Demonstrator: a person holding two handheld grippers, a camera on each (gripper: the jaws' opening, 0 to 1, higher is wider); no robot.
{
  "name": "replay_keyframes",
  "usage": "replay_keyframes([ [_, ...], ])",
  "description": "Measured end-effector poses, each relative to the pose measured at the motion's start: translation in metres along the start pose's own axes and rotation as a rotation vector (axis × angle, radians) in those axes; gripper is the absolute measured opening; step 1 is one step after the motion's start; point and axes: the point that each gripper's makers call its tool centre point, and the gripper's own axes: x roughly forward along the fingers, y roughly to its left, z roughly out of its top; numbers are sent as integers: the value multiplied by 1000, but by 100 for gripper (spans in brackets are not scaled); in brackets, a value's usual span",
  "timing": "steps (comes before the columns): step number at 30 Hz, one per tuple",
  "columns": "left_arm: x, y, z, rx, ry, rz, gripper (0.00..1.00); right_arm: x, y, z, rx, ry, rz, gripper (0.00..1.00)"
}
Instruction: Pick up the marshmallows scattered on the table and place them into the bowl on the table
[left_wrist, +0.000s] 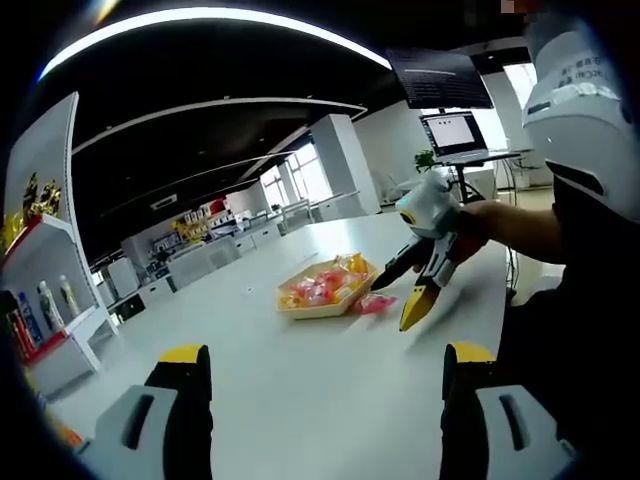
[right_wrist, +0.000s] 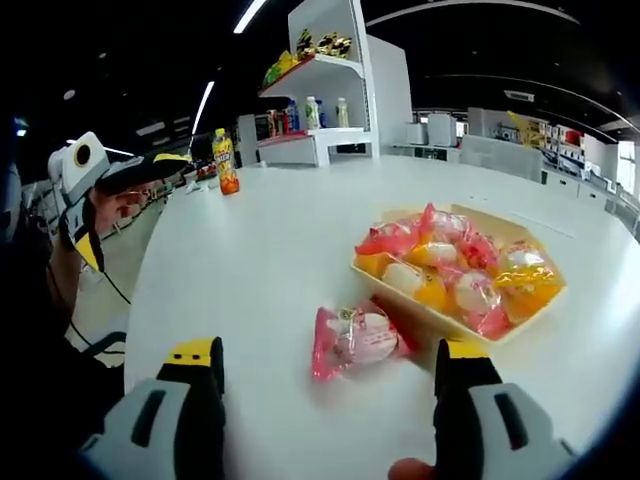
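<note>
White table (right_wrist: 250, 260): 1 marshmallow (right_wrist: 352, 340) between right hand-held gripper (right_wrist: 330, 375) jaws, seemingly ungrasped.

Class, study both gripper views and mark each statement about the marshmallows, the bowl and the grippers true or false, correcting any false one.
1. One pink packet lies on the table outside the bowl. True.
2. The bowl is empty. False: it holds many wrapped marshmallows.
3. The right gripper is shut on the pink packet. False: its jaws stand open, nothing between them.
4. A bottle stands on the table. True.
5. The left gripper has open jaws. True.
</note>
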Motion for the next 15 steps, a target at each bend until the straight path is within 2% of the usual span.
replay_keyframes([
  [4,1,0,-2,-29,5,-7,95,4,-3,0,-1,-3,-11,75],
  [15,2,-3,-2,-31,4,-13,95,6,-16,3,0,-29,-68,49],
])
